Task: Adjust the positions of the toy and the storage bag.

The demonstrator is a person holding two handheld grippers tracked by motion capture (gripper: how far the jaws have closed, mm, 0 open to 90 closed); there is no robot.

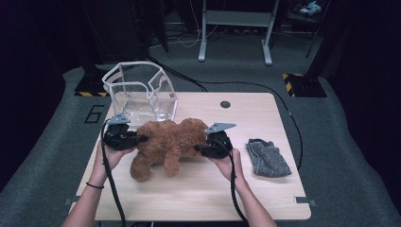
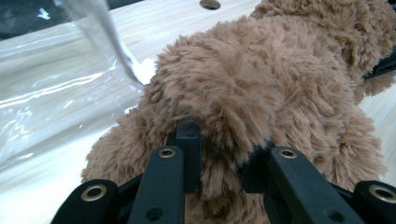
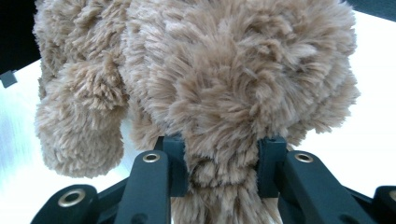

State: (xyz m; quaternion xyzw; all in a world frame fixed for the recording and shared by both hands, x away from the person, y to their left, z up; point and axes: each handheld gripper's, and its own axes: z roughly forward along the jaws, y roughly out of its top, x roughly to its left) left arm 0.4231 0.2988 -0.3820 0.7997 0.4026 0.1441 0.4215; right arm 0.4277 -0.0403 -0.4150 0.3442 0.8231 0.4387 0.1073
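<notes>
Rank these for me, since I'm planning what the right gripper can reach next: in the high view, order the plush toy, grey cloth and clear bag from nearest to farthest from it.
1. Plush toy: gripped by the right gripper, on its left.
2. Grey cloth: on its right, on the table.
3. Clear bag: far-left corner.

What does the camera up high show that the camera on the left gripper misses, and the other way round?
The high view takes in the whole table, both hands, the right gripper, a grey cloth lying off to the right and the entire clear bag. The left gripper view gives the close detail: the left gripper with its black jaws pressed into the fur. Both views share the brown plush toy and the clear bag just beyond it.
</notes>
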